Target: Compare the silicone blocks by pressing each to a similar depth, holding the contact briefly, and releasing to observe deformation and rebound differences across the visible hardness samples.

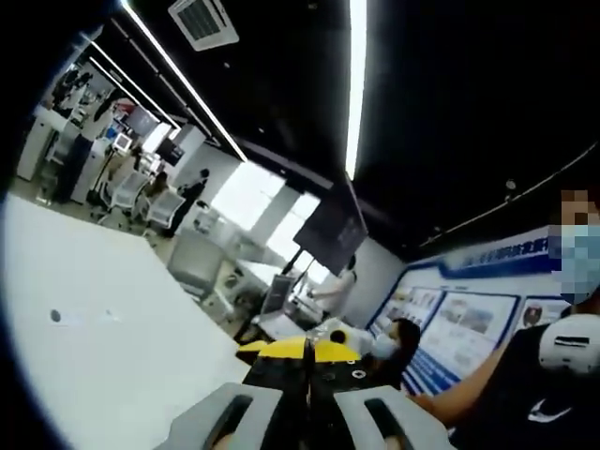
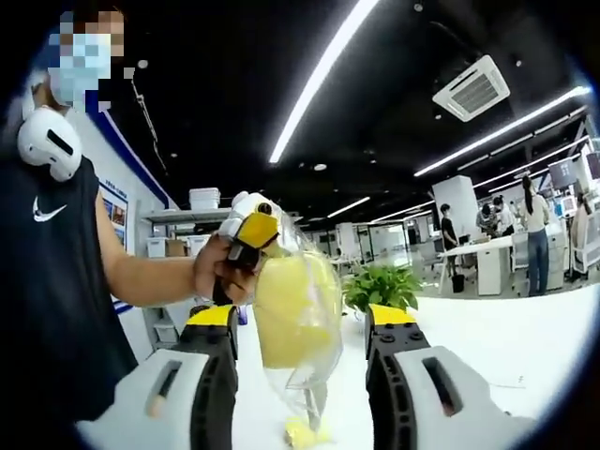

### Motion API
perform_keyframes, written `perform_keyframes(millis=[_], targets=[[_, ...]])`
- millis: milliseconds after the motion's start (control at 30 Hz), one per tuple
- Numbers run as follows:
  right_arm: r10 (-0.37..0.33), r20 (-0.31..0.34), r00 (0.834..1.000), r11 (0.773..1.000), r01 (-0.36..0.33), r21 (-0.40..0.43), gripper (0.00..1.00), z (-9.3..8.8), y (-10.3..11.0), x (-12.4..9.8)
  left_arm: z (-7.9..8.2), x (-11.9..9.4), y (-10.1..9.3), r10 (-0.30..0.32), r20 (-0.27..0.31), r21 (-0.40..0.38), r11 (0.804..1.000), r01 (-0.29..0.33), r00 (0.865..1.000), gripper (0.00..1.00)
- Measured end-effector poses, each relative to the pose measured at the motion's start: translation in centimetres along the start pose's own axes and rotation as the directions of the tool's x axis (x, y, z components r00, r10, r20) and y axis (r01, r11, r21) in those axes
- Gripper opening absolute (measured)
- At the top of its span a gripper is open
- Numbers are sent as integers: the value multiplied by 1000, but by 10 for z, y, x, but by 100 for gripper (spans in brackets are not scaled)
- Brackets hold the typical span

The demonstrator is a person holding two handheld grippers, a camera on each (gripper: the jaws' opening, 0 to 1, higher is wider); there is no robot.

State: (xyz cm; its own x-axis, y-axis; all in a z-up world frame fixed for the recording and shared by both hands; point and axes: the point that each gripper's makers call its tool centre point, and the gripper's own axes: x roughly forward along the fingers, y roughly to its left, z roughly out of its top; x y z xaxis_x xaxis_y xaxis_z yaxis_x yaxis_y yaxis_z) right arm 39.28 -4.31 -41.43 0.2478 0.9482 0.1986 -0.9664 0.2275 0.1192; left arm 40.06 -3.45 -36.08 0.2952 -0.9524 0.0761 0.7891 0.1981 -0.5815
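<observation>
A clear plastic bag [image 2: 298, 319] with a yellow silicone block inside hangs in the air in the right gripper view. My left gripper [image 2: 255, 232], held by a person's hand [image 2: 217, 272], is shut on the bag's top edge. In the left gripper view the left gripper [image 1: 307, 349] shows its yellow-tipped jaws pressed together, and the bag is hidden below them. My right gripper [image 2: 302, 323] is open, its two yellow-padded jaws standing on either side of the hanging bag, apart from it. A small yellow piece [image 2: 305, 433] lies on the white table [image 2: 506, 347] under the bag.
The white table [image 1: 103, 319] stretches wide to the left. A green potted plant [image 2: 380, 286] stands behind the bag. A person in a dark sleeveless top [image 2: 47, 281] is close by, with white headphones round the neck. Desks, chairs and several people fill the office behind.
</observation>
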Motion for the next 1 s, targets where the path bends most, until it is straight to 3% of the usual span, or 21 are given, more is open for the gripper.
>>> perform_keyframes(millis=[67, 133, 367, 667, 733, 1000], targets=[[9, -4, 1000, 1000, -9, -9, 33, 0, 2, 1, 0, 0, 1, 1, -3, 0, 1000, -1, 1000, 0], [1, -13, 1000, 1000, -2, -29, 30, -2, 1, 2, 0, 0, 1, -4, -4, -2, 1000, 4, 1000, 0], [26, -47, 999, 999, -25, 43, 20, -5, 7, 6, -1, -8, 4, 13, -3, 16, 1000, -13, 1000, 0], [34, -115, 993, 995, -23, 95, 12, -15, 12, 8, -7, -14, 10, 59, -27, 96, 994, -56, 998, 0], [32, -129, 991, 996, -21, 92, 11, -15, 13, 8, -9, -15, 11, 75, -27, 169, 983, -69, 997, 0], [38, -152, 988, 992, -18, 126, 7, -18, 12, 5, -11, -13, 12, 86, -35, 206, 975, -77, 996, 0]])
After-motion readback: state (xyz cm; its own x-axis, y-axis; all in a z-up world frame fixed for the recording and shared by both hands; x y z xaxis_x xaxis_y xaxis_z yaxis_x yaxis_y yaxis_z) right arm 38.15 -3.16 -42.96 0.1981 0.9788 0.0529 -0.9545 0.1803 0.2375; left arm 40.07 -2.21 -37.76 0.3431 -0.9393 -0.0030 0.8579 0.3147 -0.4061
